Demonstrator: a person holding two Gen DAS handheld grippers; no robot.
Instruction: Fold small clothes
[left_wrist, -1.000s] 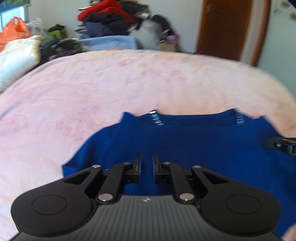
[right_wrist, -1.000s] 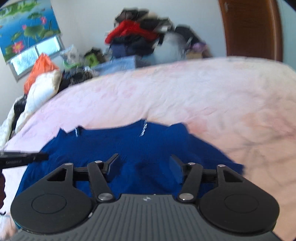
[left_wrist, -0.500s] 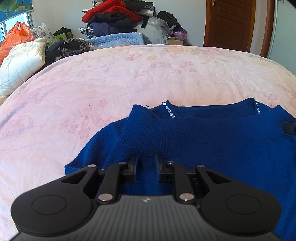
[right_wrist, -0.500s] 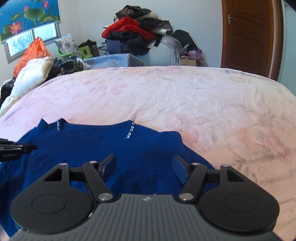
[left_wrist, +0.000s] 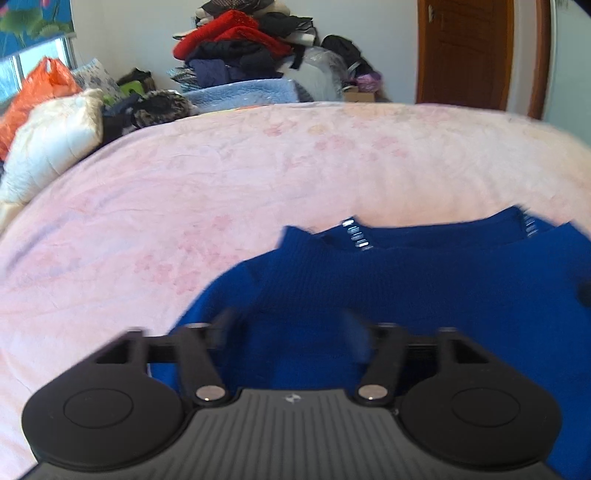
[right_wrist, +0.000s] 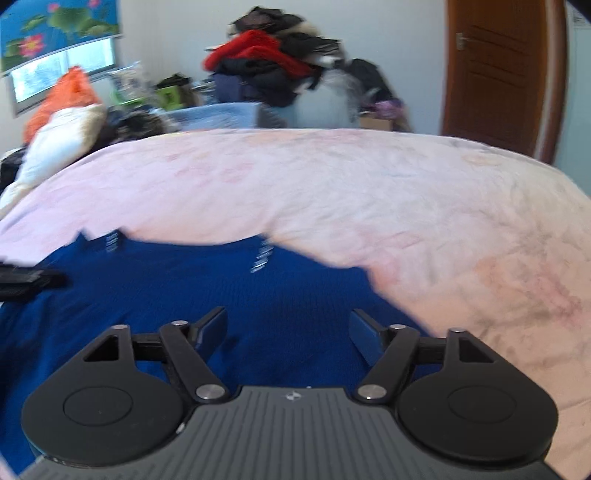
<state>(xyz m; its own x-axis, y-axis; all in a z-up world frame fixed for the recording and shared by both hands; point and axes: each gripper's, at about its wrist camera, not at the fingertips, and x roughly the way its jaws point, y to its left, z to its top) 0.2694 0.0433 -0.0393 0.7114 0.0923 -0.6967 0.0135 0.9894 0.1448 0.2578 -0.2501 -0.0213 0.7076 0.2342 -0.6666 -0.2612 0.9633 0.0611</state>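
A blue knit sweater (left_wrist: 424, 295) with sparkly strips at the neckline lies flat on the pink bed cover (left_wrist: 258, 184), a ribbed edge folded up near the collar. My left gripper (left_wrist: 291, 325) hovers over its left part with the jaws opening; the fabric lies beneath them and is not pinched. Over the sweater's (right_wrist: 166, 295) right part, my right gripper (right_wrist: 288, 319) also has its jaws opening, with nothing pressed between the pads. The left gripper's tip (right_wrist: 33, 278) shows at the left edge of the right wrist view.
Beyond the bed's far edge stands a heap of clothes (left_wrist: 240, 48) on a light blue blanket. A white pillow (left_wrist: 51, 147) and an orange bag (left_wrist: 40, 85) lie at the far left. A brown wooden door (right_wrist: 495, 74) is at the far right.
My left jaws, shut on the sweater's fabric a second ago, have spread wide and let it go. My right jaws have widened further. Both hands stayed over the sweater.
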